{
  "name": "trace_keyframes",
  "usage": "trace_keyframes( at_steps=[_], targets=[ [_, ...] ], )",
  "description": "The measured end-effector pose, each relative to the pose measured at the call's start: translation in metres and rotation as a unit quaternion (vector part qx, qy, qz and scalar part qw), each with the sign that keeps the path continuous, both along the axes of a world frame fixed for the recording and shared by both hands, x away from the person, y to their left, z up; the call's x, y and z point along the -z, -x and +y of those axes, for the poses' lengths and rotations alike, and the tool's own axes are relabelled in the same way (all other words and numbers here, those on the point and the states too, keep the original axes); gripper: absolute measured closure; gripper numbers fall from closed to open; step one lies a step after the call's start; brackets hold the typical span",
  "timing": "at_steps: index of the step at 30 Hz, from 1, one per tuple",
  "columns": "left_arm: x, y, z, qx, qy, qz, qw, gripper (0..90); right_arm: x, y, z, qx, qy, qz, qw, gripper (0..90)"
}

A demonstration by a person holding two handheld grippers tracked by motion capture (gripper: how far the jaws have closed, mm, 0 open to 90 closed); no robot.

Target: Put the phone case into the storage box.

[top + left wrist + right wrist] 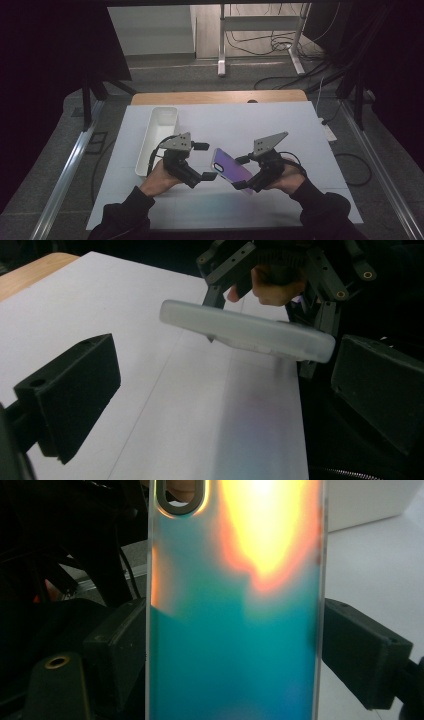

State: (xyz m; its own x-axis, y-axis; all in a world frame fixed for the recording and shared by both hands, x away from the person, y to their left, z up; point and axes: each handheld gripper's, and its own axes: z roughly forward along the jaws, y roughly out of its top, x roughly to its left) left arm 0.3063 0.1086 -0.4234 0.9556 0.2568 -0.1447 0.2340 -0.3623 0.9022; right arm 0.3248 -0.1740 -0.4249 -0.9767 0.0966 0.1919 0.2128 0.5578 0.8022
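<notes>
Phone case (231,168), iridescent, hangs above the table (280,120) right of the white bin (157,137), clamped across its width by the right gripper (243,184); its jaws press both long edges. The case's long axis runs up and away from that gripper toward the left gripper (209,176), camera cutout at the far end. The left gripper's jaws stand apart, and the case's free end lies just ahead of them, so the left hand (159,178) seems the one placed to take it.
</notes>
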Motion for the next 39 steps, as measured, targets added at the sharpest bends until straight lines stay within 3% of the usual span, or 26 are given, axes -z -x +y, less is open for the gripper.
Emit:
trace_keyframes(
  at_steps=[20,30,39],
  targets=[
    [0.005,0.003,-0.015,0.056,0.020,-0.001,0.9982,2.0,0.001,0.003,0.008,-0.036,-0.010,0.012,0.9992,17.2],
    [0.005,0.004,-0.015,0.064,0.029,-0.005,0.9975,8.7,0.001,0.003,0.007,-0.042,-0.021,0.019,0.9987,17.2],
    [0.004,0.003,-0.013,0.069,0.044,0.008,0.9966,12.9,0.002,0.002,0.006,-0.048,-0.029,0.022,0.9982,17.2]
  ],
)
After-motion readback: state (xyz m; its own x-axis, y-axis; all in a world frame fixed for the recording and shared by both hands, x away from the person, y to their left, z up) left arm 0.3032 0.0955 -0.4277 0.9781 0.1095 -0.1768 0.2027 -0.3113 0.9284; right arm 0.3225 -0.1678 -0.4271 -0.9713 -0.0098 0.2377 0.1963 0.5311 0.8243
